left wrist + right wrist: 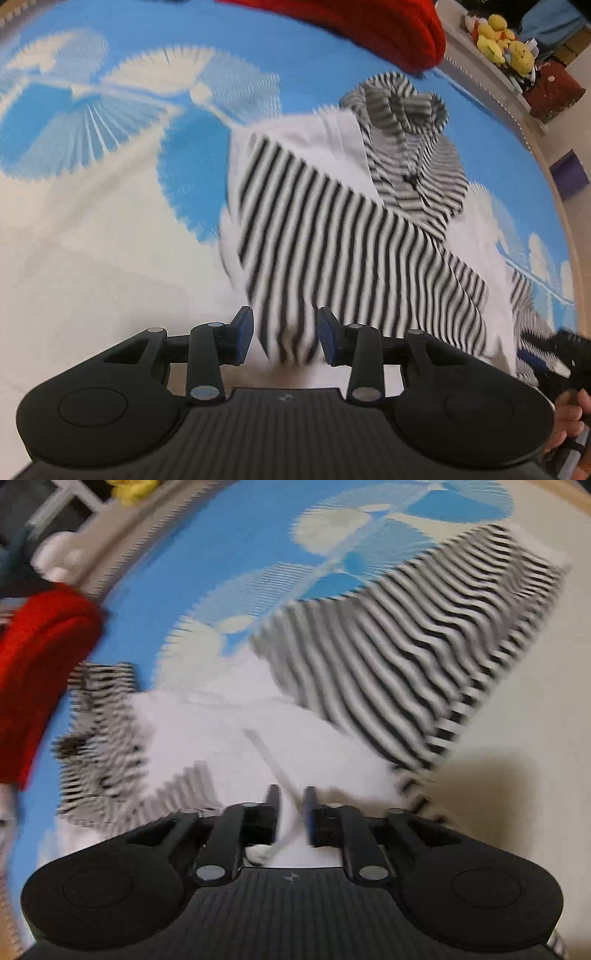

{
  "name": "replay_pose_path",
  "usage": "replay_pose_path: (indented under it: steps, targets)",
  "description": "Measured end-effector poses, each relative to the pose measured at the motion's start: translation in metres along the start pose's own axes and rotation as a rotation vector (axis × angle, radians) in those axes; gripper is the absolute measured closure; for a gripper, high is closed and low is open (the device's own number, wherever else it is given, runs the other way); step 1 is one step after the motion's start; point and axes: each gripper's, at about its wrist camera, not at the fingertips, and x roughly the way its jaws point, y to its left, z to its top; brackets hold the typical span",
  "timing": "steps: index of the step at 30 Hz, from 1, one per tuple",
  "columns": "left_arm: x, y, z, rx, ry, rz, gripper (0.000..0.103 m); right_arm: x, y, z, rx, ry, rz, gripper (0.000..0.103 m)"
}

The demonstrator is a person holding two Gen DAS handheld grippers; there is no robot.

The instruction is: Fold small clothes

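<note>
A small black-and-white striped hooded garment (347, 229) with a white lining lies on a blue and white patterned mat (122, 155). Its hood points to the far right in the left wrist view. My left gripper (286, 334) is open, with a striped fold of the garment between its blue pads, not pinched. In the right wrist view the same garment (402, 657) is blurred. My right gripper (291, 812) is nearly closed on the garment's white edge and a thin cord (273, 764). The right gripper also shows at the right edge of the left wrist view (565, 354).
A red cloth (373, 29) lies at the mat's far edge, and it also shows in the right wrist view (40, 657). Yellow plush toys (502, 40) and a dark red box (554, 88) sit on a shelf beyond the mat. A purple object (569, 173) stands off the right side.
</note>
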Motion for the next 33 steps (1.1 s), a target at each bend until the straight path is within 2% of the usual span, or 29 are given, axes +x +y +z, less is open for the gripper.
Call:
replay_pose_path:
  steps: [1,3,5,7,9,11,16,21,26,30,33]
  targets:
    - [0.005,0.0,-0.003,-0.001,0.017,-0.005,0.062,0.001,0.002,0.002,-0.012,0.014,0.03,0.067]
    - [0.015,0.0,-0.009,0.004,0.048,0.005,0.062,0.012,0.005,0.004,-0.032,0.066,0.07,0.065]
    - [0.028,0.003,-0.015,-0.004,0.084,0.022,0.062,0.027,0.004,0.0,-0.04,0.139,0.068,0.062]
    - [0.039,0.009,-0.02,-0.037,0.12,0.041,0.062,0.039,0.001,-0.01,-0.066,0.212,-0.004,0.062]
    - [0.041,0.012,-0.022,-0.059,0.127,0.046,0.062,0.043,-0.004,-0.014,-0.069,0.237,-0.09,0.062]
    - [0.034,0.011,-0.018,-0.06,0.11,0.048,0.062,0.04,-0.007,-0.011,-0.032,0.238,-0.082,0.062]
    - [0.015,-0.011,-0.01,0.057,0.014,0.083,0.06,0.015,0.009,0.001,-0.11,0.171,-0.017,0.061]
    - [0.002,-0.026,-0.012,0.144,-0.044,0.102,0.051,-0.005,0.041,0.0,-0.383,0.079,-0.038,0.059]
    - [-0.01,-0.03,-0.02,0.214,-0.114,0.142,0.049,-0.03,0.052,-0.004,-0.525,0.021,0.042,0.058]
    - [-0.017,-0.022,-0.03,0.221,-0.149,0.149,0.046,-0.046,0.055,-0.013,-0.599,-0.044,0.014,0.059]
    - [-0.023,-0.012,-0.036,0.154,-0.155,0.135,0.04,-0.055,0.054,-0.021,-0.629,-0.106,0.006,0.059]
